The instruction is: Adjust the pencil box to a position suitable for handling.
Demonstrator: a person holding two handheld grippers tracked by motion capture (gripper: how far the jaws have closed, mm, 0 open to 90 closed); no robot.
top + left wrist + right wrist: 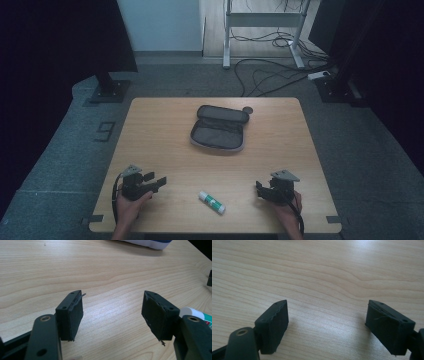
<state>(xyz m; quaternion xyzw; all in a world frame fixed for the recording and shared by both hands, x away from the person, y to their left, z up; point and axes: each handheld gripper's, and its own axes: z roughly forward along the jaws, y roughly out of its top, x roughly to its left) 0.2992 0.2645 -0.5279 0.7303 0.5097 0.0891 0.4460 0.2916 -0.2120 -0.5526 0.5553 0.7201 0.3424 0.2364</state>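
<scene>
We hold the left gripper (161, 181) and the right gripper (258, 190) low over the near part of the wooden table (150, 135), and both stand with jaws apart and nothing between them. In the left gripper view bare wood shows in the gap of the left gripper (112, 312), and the same holds for the right gripper (325, 322) in its own view. The glue stick (212, 202) lies flat on the table between the two grippers, a little nearer to us than their tips, touching neither. In the left gripper view the glue stick (197, 315) peeks out just behind the right-hand jaw, outside the gap. The open pencil case (218, 130) lies farther out, ahead of both grippers and well apart from them.
</scene>
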